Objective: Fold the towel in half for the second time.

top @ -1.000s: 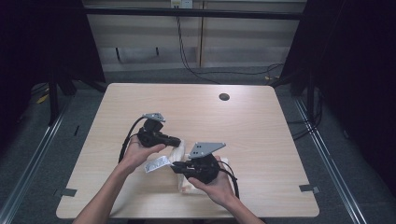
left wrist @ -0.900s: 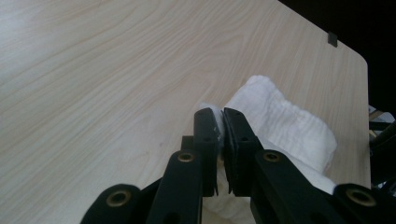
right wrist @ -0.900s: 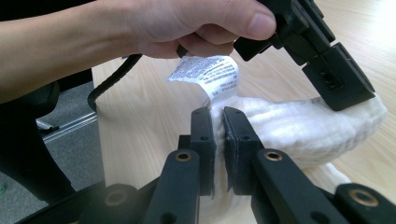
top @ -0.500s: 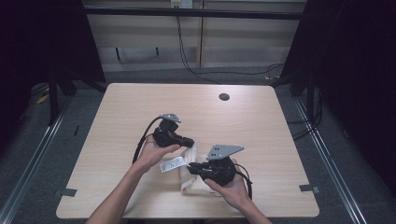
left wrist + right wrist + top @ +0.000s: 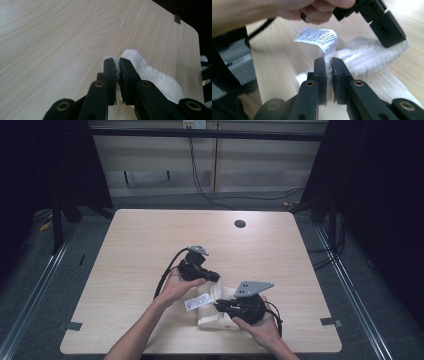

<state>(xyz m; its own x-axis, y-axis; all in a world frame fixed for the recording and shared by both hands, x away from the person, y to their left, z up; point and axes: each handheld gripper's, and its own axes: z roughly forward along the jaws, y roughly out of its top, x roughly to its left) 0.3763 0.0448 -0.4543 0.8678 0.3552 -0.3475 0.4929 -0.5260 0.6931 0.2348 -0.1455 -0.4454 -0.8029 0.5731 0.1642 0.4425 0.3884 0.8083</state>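
A cream-white folded cloth (image 5: pixel 212 307) with a printed label (image 5: pixel 193 304) lies on the wooden table (image 5: pixel 135 255) near its front edge. My left gripper (image 5: pixel 216 277) is shut on the cloth's far corner; in the left gripper view the jaws pinch the white fabric (image 5: pixel 140 67) at their tips (image 5: pixel 118 65). My right gripper (image 5: pixel 218 306) is shut on the near part of the cloth; in the right gripper view its jaws (image 5: pixel 329 65) clamp the fabric (image 5: pixel 367 58) just under the label (image 5: pixel 318 37). The left gripper's black jaws (image 5: pixel 384 27) show at the upper right there.
A small dark round hole (image 5: pixel 240 224) sits near the table's far edge. Black cables (image 5: pixel 165 275) trail from the grippers. Dark floor, frame rails (image 5: pixel 45 275) and tape marks (image 5: pixel 331 321) surround the table.
Both hands have moved to the right across the table, carrying the cloth with them. Both grips on the cloth have stayed the same.
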